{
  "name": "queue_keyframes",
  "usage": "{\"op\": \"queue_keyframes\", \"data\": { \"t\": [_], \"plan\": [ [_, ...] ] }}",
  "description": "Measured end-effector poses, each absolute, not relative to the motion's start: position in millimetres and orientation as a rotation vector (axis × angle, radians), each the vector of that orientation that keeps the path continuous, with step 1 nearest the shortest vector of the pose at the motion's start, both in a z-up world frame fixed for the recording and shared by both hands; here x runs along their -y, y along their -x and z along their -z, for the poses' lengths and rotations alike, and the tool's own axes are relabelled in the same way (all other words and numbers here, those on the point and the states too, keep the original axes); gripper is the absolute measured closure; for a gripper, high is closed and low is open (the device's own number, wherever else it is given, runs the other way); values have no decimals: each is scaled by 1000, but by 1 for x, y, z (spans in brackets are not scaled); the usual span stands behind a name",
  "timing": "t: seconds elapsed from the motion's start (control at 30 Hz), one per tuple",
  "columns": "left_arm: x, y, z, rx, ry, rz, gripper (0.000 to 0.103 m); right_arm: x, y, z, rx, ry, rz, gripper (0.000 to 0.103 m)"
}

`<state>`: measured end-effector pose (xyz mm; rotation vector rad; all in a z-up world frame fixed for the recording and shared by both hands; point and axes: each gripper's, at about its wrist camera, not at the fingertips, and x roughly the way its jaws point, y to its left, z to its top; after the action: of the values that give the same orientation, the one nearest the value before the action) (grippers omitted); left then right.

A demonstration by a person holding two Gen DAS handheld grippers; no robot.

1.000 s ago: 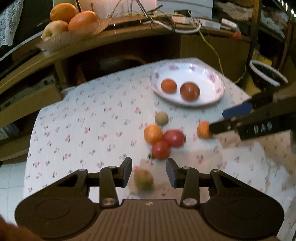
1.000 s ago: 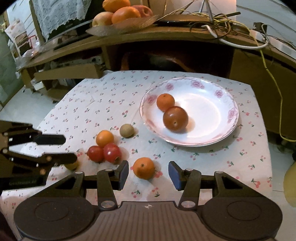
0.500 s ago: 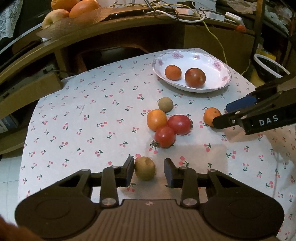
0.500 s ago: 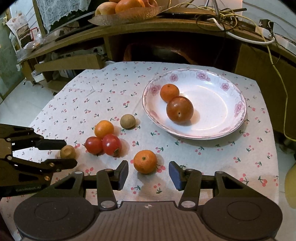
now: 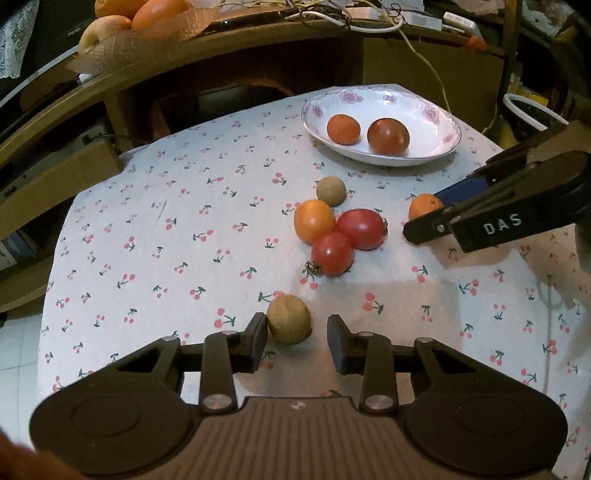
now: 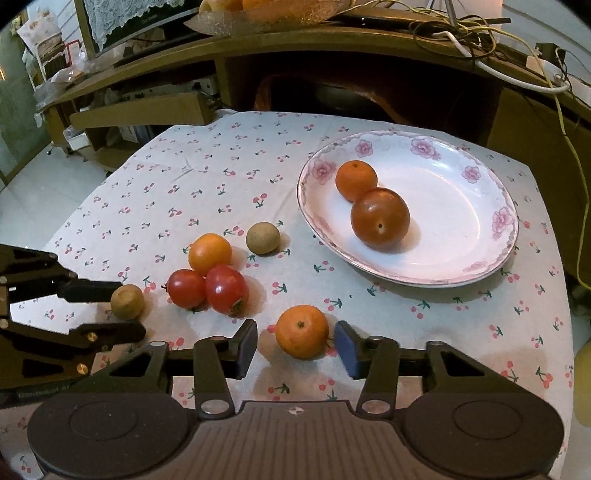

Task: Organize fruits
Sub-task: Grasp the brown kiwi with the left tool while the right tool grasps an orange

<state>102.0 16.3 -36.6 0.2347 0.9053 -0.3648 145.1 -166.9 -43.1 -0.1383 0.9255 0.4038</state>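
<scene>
The left gripper (image 5: 296,339) brackets a brown fruit (image 5: 289,324) unpinched — at three o'clock the right gripper (image 6: 295,345) is closing around a mandarin (image 6: 301,331), not yet clamped.

You are looking across a table draped in a white cloth (image 6: 207,173) printed with small red cherries, lying a little creased. Behind it a curved wooden desk (image 5: 229,48) is spanning the top of both views, with a dark recess beneath it. White and yellow cables (image 6: 517,70) are trailing over the desk top at the upper right of the right wrist view. A lace curtain (image 6: 122,18) is hanging at the upper left there, above a cardboard box (image 6: 140,114) sitting on the lower shelf. Pale floor tiles (image 6: 33,192) are showing at the left edge. Warm indoor light is falling on the cloth.
</scene>
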Motion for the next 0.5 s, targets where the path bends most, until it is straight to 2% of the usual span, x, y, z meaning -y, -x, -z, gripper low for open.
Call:
{"op": "queue_keyframes", "data": {
  "t": [0.13, 0.2, 0.27, 0.5],
  "plan": [
    [-18, -103, 36, -894, -225, 371, 65, 164, -145, 43, -923, 153, -384, 70],
    [-17, -104, 37, -888, -230, 373, 67, 164, -145, 44, -922, 153, -379, 70],
    [-18, -103, 37, -891, -232, 378, 73, 163, -144, 44, -918, 163, -376, 71],
    [-10, -91, 28, -880, -226, 456, 73, 163, -127, 39, -935, 153, -412, 72]
  ]
}}
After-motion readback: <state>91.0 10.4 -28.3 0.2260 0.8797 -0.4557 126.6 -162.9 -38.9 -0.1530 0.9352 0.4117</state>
